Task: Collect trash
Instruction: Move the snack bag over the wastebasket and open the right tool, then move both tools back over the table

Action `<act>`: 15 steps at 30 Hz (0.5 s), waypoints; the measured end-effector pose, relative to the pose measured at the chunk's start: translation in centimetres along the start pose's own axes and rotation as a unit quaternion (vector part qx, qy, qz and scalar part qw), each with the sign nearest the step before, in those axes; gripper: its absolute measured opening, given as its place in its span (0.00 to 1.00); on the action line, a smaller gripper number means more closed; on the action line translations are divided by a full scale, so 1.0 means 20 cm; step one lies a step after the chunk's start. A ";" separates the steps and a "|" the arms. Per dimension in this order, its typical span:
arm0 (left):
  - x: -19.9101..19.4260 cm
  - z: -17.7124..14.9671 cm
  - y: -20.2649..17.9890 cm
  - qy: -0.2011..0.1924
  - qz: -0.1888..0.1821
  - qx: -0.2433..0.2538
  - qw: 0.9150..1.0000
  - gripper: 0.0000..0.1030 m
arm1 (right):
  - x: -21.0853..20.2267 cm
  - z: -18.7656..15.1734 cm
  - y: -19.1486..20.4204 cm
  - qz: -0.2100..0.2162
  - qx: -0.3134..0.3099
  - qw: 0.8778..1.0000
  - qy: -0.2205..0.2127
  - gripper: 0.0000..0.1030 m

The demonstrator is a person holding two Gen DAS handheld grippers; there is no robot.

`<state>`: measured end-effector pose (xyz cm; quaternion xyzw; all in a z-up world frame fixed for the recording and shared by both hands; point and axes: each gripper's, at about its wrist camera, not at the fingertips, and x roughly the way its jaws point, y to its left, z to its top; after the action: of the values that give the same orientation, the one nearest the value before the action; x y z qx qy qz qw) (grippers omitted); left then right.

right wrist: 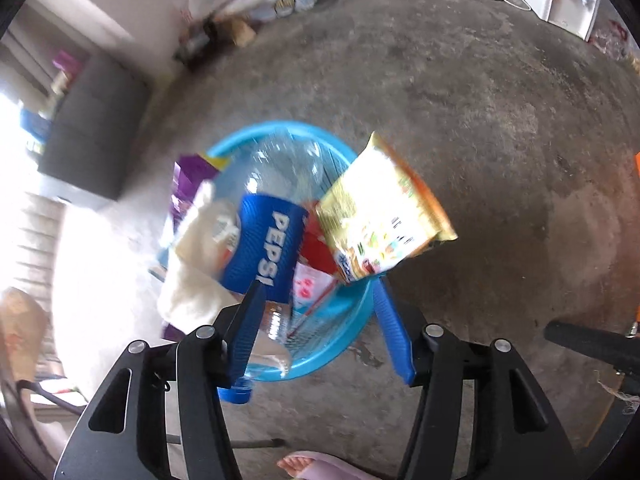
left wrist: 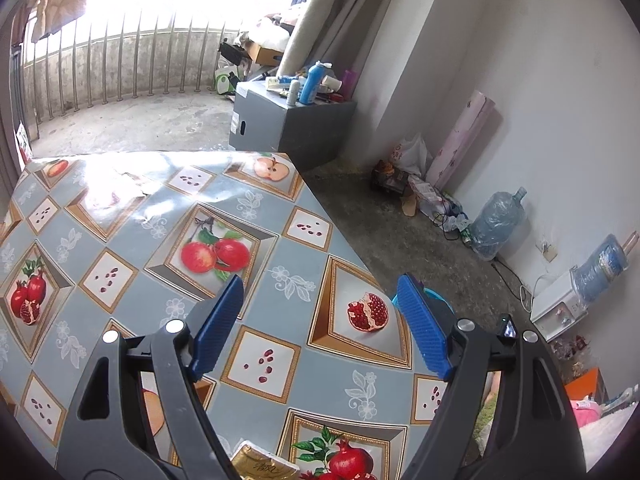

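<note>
In the right wrist view a blue trash basket (right wrist: 340, 344) stands on the concrete floor, full of trash. A clear Pepsi bottle (right wrist: 268, 240) with a blue label lies across it, cap toward me. A yellow snack packet (right wrist: 384, 216) sits above the rim at the right, and white crumpled paper (right wrist: 200, 248) lies at the left. My right gripper (right wrist: 318, 300) is open and empty just above the basket. In the left wrist view my left gripper (left wrist: 320, 304) is open and empty over the fruit-print table (left wrist: 132, 304). A gold wrapper (left wrist: 260, 464) lies on the table beneath it.
A grey box (left wrist: 288, 120) with bottles on top stands beyond the table. Bags and water jugs (left wrist: 496, 220) line the wall. A white appliance (left wrist: 560, 308) sits on the floor. The basket's rim (left wrist: 434, 293) peeks past the table edge. A foot in a pink slipper (right wrist: 316, 464) is near the basket.
</note>
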<state>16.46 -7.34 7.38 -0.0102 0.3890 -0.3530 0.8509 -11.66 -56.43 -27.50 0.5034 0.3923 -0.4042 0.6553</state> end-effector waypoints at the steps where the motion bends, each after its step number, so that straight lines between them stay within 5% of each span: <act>1: -0.03 0.00 0.01 -0.005 0.002 -0.001 1.000 0.73 | -0.03 0.00 -0.01 0.008 0.003 1.000 -0.005 0.53; 10: -0.31 -0.07 0.19 -0.045 0.049 -0.026 0.997 0.73 | -0.37 -0.01 0.15 0.104 -0.041 0.992 -0.062 0.53; 15: -0.47 -0.22 0.29 -0.039 0.092 -0.032 0.994 0.73 | -0.77 -0.16 0.45 0.195 -0.153 0.965 -0.089 0.54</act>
<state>12.82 3.92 8.75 -0.0156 0.3661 -0.2596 0.8935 -9.33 -49.68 -10.80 0.4262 0.2843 -0.2472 0.8225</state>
